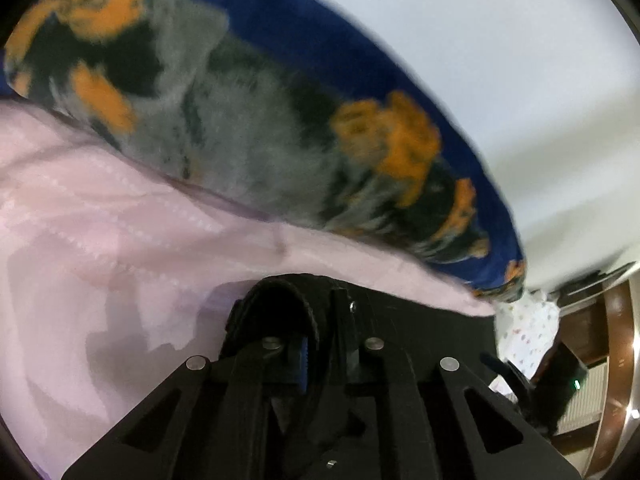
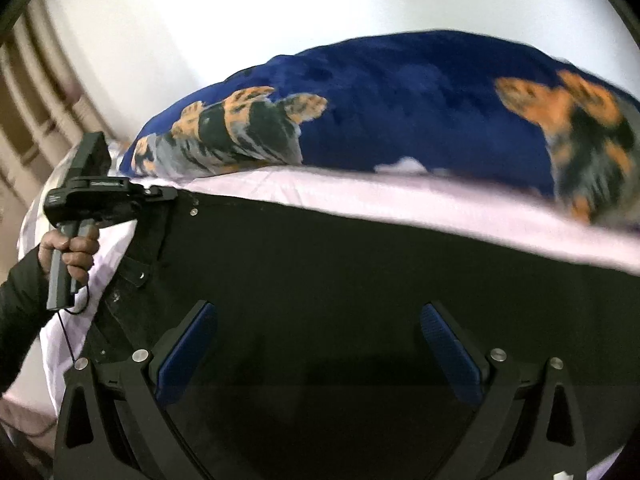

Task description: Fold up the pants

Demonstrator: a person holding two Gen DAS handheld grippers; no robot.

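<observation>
I see a bed with a pale pink sheet point(image 2: 360, 196); black pants point(image 2: 320, 272) lie spread flat on it. Blue blanket with an orange-grey animal print point(image 2: 400, 108) is bunched on the sheet just behind the pants.

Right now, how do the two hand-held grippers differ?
The left hand-held gripper is shut on the pants; the right hand-held gripper is open and holds nothing. The left one sits at the edge of the pants, by the pink sheet; the right one hangs over the middle of the pants, its pads set wide apart. Both are black with blue pads and face the blue pillow.
</observation>
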